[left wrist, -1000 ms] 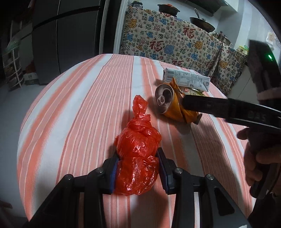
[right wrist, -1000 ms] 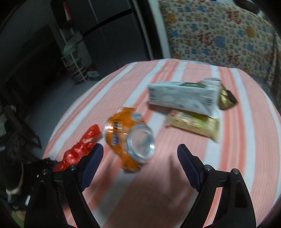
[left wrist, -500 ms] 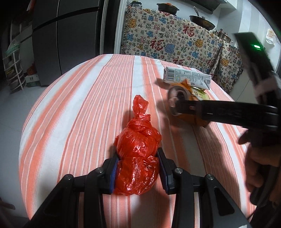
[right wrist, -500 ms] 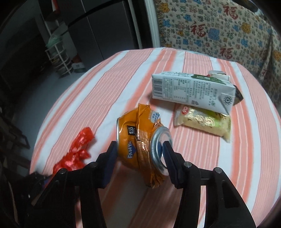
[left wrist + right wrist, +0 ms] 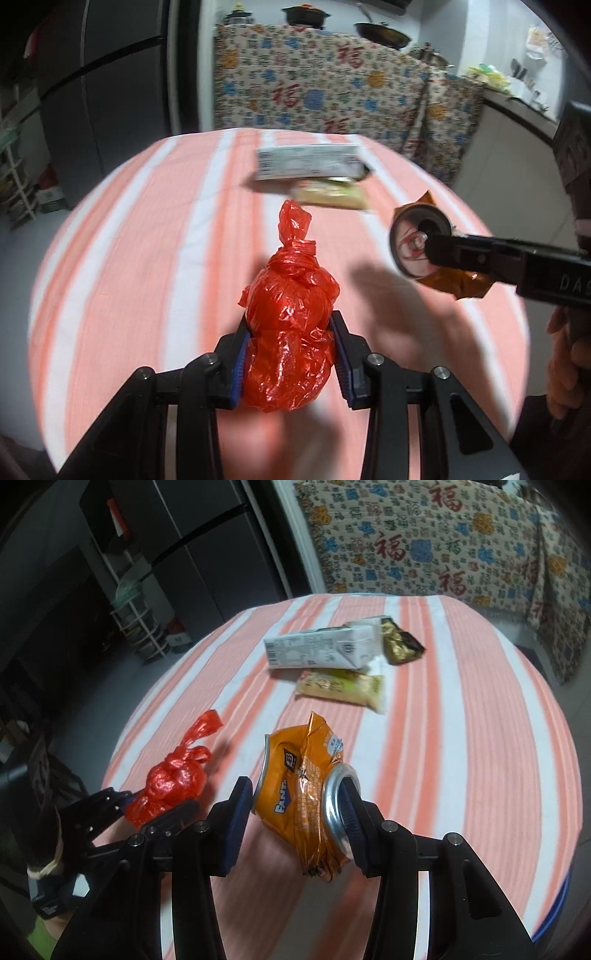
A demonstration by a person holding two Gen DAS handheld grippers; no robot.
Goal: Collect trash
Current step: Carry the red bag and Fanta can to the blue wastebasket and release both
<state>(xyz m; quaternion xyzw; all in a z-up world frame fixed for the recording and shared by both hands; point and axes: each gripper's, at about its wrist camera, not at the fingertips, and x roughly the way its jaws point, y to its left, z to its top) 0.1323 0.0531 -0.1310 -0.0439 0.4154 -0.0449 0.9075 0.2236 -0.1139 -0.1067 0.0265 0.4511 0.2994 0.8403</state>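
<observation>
Above the striped tabletop [image 5: 461, 701], the left tool [image 5: 288, 350] clamps the red bag [image 5: 290, 332] and the right tool [image 5: 295, 812] clamps the crushed can [image 5: 303, 797]. Blur hides the print on the carton [image 5: 308, 166]; wrappers [image 5: 341, 686] lie half under it.

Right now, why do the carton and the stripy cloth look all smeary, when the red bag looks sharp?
Left wrist view: the carton and tablecloth are motion-blurred, while the red bag in the jaws stays crisp. Right wrist view: milder blur, the crushed can sharp; both views bulge from the fisheye lens.
</observation>
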